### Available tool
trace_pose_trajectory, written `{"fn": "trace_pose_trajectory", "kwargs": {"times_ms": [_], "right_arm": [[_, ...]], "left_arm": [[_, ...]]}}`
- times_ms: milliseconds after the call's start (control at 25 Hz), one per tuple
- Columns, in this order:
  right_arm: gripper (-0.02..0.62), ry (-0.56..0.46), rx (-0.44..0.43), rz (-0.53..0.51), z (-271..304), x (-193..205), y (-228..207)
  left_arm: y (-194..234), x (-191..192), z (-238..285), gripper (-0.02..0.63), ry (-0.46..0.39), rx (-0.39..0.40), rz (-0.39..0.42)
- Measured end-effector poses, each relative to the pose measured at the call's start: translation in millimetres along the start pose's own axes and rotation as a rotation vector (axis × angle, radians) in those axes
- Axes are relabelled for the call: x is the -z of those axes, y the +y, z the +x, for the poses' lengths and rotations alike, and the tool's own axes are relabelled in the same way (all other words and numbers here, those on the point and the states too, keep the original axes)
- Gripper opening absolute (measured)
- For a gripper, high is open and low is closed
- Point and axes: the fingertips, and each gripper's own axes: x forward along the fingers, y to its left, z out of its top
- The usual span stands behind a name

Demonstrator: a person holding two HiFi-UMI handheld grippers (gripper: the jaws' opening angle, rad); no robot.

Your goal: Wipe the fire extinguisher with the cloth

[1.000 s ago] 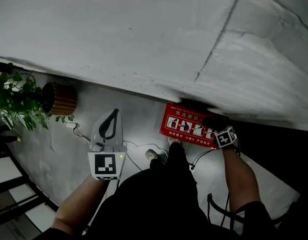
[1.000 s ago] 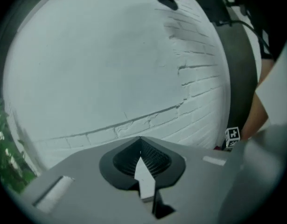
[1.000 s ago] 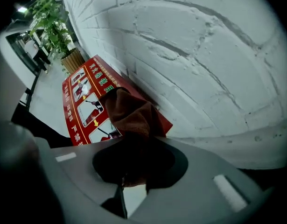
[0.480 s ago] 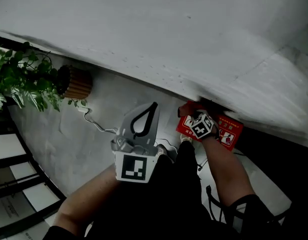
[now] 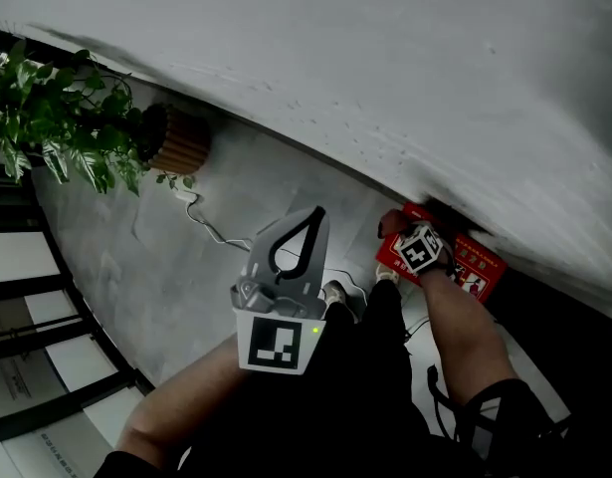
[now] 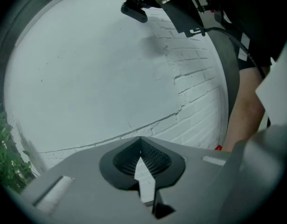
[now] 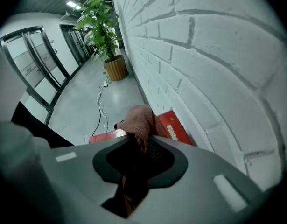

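- The cloth (image 7: 141, 120): brownish-red and bunched, pinched in my right hand-held gripper (image 7: 142, 143), poking out at 12 o'clock.
- The fire extinguisher box (image 7: 173, 125): red, on the floor against the wall, just behind the cloth.

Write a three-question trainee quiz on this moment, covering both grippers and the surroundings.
1. True or false: the left gripper holds the cloth.
2. Which stands farther along the brick wall? A. a potted plant; B. a ladder; C. a bucket.
3. Fill in: the right gripper is shut on the ____, close to the red box.

Key: 1 false, its jaws are together with nothing between them; 2 A; 3 cloth.
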Motion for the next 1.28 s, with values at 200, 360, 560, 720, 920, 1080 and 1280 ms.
{"fn": "trace_pose_trajectory", "kwargs": {"times_ms": [200, 360, 560, 720, 920, 1080, 1280], "right_arm": [[0.072, 0.022, 0.042, 0.063, -22, 45, -18], [0.071, 0.033, 0.096, 0.130, -44, 93, -36], [0.071, 0.046, 0.151, 0.225, -71, 153, -52], [0.071, 0.074, 0.196, 0.310, -89, 201, -64], [0.072, 0.114, 0.244, 0.376, -112, 251, -78], [0.072, 0.148, 0.257, 0.403, -120, 277, -85], [0.071, 0.168, 0.295, 0.430, -125, 282, -93]], "left_arm": [[-12, -11, 11, 0.000, -0.042, 0.044, -0.023], [-30, -23, 22, 0.000, -0.079, 0.101, -0.021], [-56, -37, 34, 0.000, -0.116, 0.176, -0.009], [-74, -43, 41, 0.000, -0.131, 0.231, 0.005], [-89, -51, 44, 0.000, -0.155, 0.270, 0.007], [-92, -49, 44, 0.000, -0.154, 0.277, 0.010], [-76, -47, 39, 0.000, -0.147, 0.241, -0.013]]}}
